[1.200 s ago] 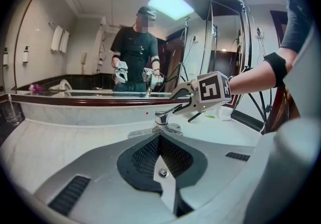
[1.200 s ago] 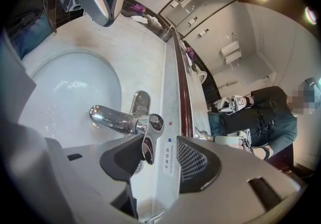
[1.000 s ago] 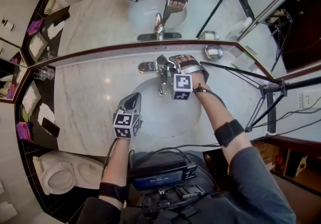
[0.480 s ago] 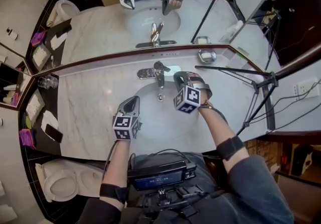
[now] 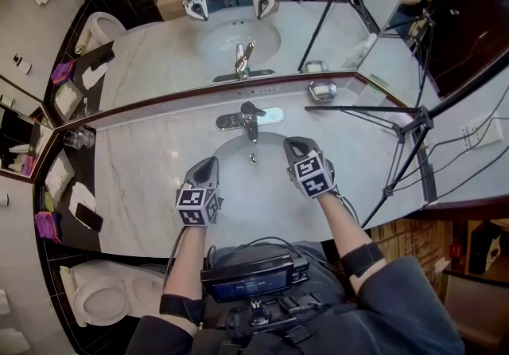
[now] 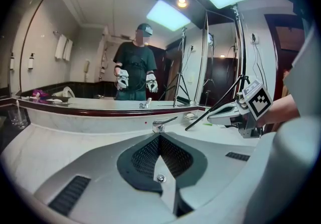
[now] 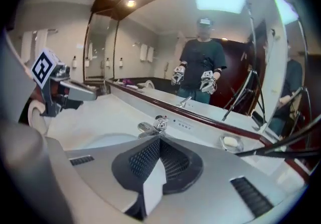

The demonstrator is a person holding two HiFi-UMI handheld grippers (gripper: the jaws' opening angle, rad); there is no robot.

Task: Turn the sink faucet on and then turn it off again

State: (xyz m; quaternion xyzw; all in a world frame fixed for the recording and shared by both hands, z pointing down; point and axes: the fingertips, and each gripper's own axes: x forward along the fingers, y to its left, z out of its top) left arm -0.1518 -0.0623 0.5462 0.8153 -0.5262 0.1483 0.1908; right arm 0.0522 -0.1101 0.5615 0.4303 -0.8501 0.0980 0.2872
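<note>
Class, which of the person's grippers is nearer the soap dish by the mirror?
Right. The right gripper is over the basin's right edge, nearest the soap dish; the left gripper sits across the basin, farther left.

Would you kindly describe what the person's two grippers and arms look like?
The left gripper and right gripper are rounded grey shells with dark, mesh-textured jaws, each carrying a white cube of black square markers. A black band wraps each forearm; the sleeves are dark grey-blue.
</note>
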